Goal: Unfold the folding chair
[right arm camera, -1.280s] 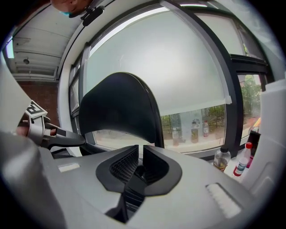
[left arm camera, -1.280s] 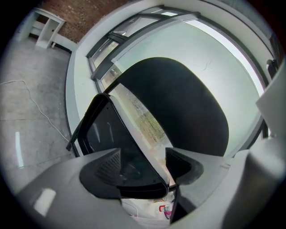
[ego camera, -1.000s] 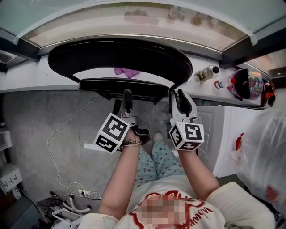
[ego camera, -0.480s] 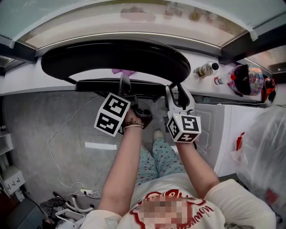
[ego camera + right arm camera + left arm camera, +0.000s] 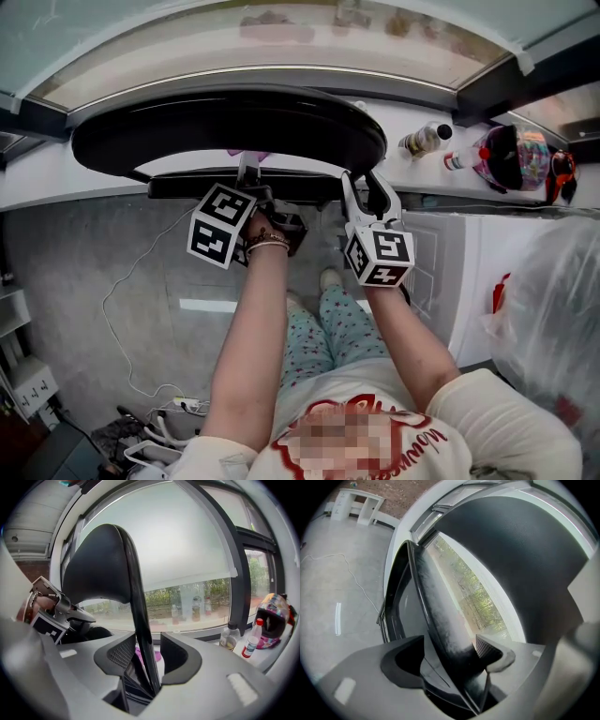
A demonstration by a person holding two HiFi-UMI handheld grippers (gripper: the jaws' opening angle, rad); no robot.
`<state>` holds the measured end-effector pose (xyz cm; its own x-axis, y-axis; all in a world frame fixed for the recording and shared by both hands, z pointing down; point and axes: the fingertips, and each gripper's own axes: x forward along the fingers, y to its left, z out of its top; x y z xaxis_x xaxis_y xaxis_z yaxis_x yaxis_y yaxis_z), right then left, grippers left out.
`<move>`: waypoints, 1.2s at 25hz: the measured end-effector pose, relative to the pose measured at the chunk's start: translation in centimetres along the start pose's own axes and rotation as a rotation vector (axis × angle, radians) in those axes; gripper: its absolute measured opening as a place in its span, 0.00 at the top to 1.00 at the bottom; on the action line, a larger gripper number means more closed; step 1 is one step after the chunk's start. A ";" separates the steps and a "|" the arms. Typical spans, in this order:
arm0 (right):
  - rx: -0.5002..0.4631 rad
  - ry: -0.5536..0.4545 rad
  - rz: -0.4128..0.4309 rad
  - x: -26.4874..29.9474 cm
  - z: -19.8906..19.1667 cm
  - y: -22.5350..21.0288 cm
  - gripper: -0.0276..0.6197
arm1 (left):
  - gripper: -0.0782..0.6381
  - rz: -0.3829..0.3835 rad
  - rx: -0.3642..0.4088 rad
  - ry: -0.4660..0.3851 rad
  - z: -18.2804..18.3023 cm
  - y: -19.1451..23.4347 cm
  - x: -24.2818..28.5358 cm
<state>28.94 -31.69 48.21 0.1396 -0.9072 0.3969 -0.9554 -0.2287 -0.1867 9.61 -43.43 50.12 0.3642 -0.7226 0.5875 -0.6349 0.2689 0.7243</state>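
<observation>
Head view: my left gripper [image 5: 249, 176] and right gripper [image 5: 365, 185] both reach to the near edge of the black folding chair [image 5: 234, 122], which stands at the window sill ahead of the jaws.

Left gripper view: the left gripper [image 5: 452, 644] is closed on the folding chair [image 5: 436, 606]; its dark padded edge fills the gap between the jaws.

Right gripper view: the right gripper [image 5: 147, 649] has just been opening. Its jaws stand wide, with the folding chair's [image 5: 98, 559] thin black frame bar between them, clear of both pads.
</observation>
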 end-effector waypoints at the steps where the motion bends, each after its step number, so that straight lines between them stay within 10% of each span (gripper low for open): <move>1: -0.002 0.001 0.000 0.0 -0.1 0.0 0.68 | 0.42 -0.004 0.002 0.005 0.0 -0.1 0.2; 9: -0.003 -0.007 0.003 -0.2 -0.3 0.1 0.70 | 0.44 -0.065 -0.138 0.036 -0.7 0.2 0.3; 30: 0.040 0.060 -0.017 -1.2 -4.6 -0.6 0.74 | 0.48 -0.158 -0.171 0.022 -1.9 2.9 -3.6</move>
<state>28.18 -28.82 52.00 0.1391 -0.8804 0.4534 -0.9417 -0.2592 -0.2144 7.71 -38.82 50.79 0.4656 -0.7507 0.4687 -0.4447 0.2595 0.8573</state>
